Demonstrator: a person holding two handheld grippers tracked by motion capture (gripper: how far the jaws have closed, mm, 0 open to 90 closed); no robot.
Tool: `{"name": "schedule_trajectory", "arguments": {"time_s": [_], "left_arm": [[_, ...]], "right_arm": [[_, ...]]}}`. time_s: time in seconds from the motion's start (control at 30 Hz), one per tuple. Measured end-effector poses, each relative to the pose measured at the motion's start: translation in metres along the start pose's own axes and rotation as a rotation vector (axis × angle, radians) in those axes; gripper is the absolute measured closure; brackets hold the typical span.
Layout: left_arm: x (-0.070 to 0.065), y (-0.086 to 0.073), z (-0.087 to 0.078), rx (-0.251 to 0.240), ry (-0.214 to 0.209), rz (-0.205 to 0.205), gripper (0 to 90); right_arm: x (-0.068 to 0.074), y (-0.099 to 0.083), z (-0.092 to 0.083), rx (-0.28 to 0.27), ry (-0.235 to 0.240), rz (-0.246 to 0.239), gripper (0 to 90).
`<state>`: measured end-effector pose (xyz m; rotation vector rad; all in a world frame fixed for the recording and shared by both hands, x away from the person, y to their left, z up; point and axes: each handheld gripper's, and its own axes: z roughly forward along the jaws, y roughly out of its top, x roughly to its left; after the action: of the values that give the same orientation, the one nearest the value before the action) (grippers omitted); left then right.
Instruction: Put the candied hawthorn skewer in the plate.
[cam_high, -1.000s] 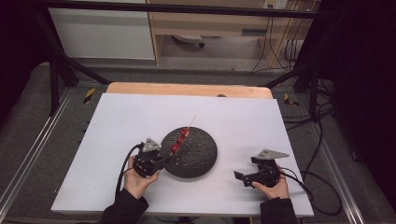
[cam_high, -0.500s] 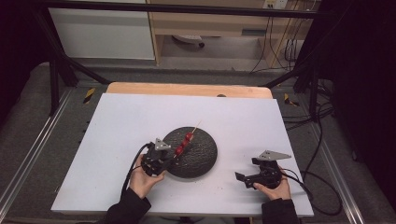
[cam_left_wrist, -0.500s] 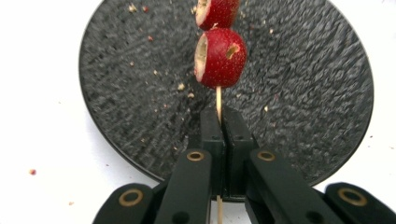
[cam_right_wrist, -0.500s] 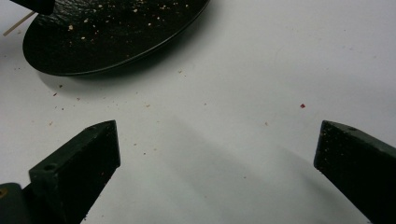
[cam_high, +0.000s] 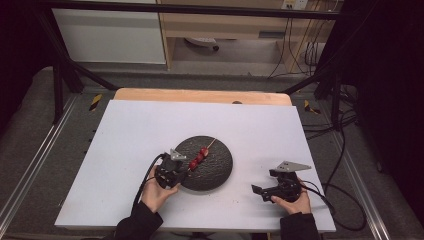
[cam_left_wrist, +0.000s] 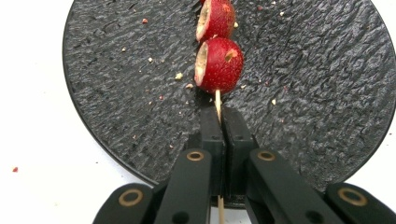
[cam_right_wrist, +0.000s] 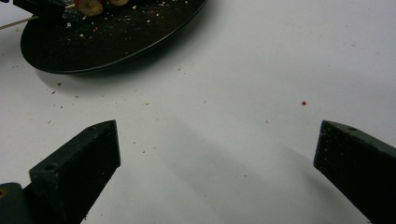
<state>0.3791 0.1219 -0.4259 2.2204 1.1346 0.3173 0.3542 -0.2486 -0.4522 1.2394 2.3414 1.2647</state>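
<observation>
A thin wooden skewer (cam_high: 199, 157) threaded with red hollowed fruit pieces (cam_left_wrist: 219, 65) lies over a round black textured plate (cam_high: 217, 172) in the middle of the table. My left gripper (cam_high: 180, 169) is at the plate's near-left rim, shut on the skewer's bare stick end (cam_left_wrist: 218, 100); in the left gripper view the jaws (cam_left_wrist: 222, 116) meet around the stick. My right gripper (cam_high: 262, 182) rests low on the table to the right of the plate, open with nothing between its fingers (cam_right_wrist: 88, 158).
White table top (cam_high: 135, 130) with a wooden strip along its far edge (cam_high: 200, 95). Small crumbs are scattered on the plate (cam_right_wrist: 116, 37) and on the table near it. Cables trail from both grippers toward the table's near edge.
My left gripper has shifted a little to the right with the skewer, and the skewer's far tip sits lower over the plate. The right gripper has not moved.
</observation>
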Motion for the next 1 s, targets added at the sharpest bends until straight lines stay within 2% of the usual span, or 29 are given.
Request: {"name": "schedule_trajectory", "arguments": {"time_s": [0.17, 0.4, 0.43, 0.53, 0.57, 0.6, 0.63, 0.67, 0.7, 0.77, 0.8, 0.9, 1.0], "left_arm": [[0.001, -0.002, 0.000, -0.011, -0.005, 0.012, 87.0], [0.004, -0.003, -0.005, -0.038, -0.032, 0.031, 78.6], [0.005, -0.003, -0.008, -0.060, -0.055, 0.032, 72.9], [0.005, -0.003, -0.011, -0.080, -0.065, 0.048, 64.3], [0.005, -0.004, -0.015, -0.092, -0.069, 0.068, 61.3], [0.005, -0.004, -0.015, -0.092, -0.069, 0.068, 58.7], [0.005, -0.005, -0.018, -0.098, -0.073, 0.096, 56.2], [0.005, -0.005, -0.018, -0.098, -0.073, 0.096, 52.4], [0.006, -0.007, -0.019, -0.084, -0.079, 0.127, 47.7], [0.009, -0.009, -0.022, -0.073, -0.092, 0.141, 39.8], [0.009, -0.009, -0.022, -0.073, -0.092, 0.141, 36.7], [0.017, -0.016, -0.027, -0.070, -0.126, 0.151, 26.0], [0.021, -0.020, -0.032, -0.085, -0.127, 0.155, 16.7]], "right_arm": [[0.000, 0.000, 0.000, -0.002, 0.000, 0.004, 1.1], [0.000, 0.000, 0.000, -0.003, -0.003, 0.004, 1.1], [0.000, 0.000, 0.000, -0.001, -0.003, 0.007, 0.9], [0.000, 0.000, -0.001, -0.002, -0.004, 0.004, 0.7], [0.000, 0.000, -0.001, -0.004, -0.005, 0.008, 0.7], [0.000, 0.000, -0.001, -0.005, -0.005, 0.009, 0.6], [0.000, 0.000, -0.001, -0.005, -0.005, 0.010, 0.6], [0.000, 0.000, -0.001, -0.005, -0.005, 0.010, 0.6], [0.000, 0.000, -0.001, -0.002, -0.006, 0.009, 0.6], [0.000, 0.000, -0.001, -0.003, -0.006, 0.009, 0.6], [0.000, 0.000, -0.001, -0.003, -0.006, 0.006, 0.6], [0.000, 0.000, -0.001, -0.002, -0.006, 0.010, 0.6], [0.000, 0.001, -0.001, -0.002, -0.006, 0.008, 0.6]]}}
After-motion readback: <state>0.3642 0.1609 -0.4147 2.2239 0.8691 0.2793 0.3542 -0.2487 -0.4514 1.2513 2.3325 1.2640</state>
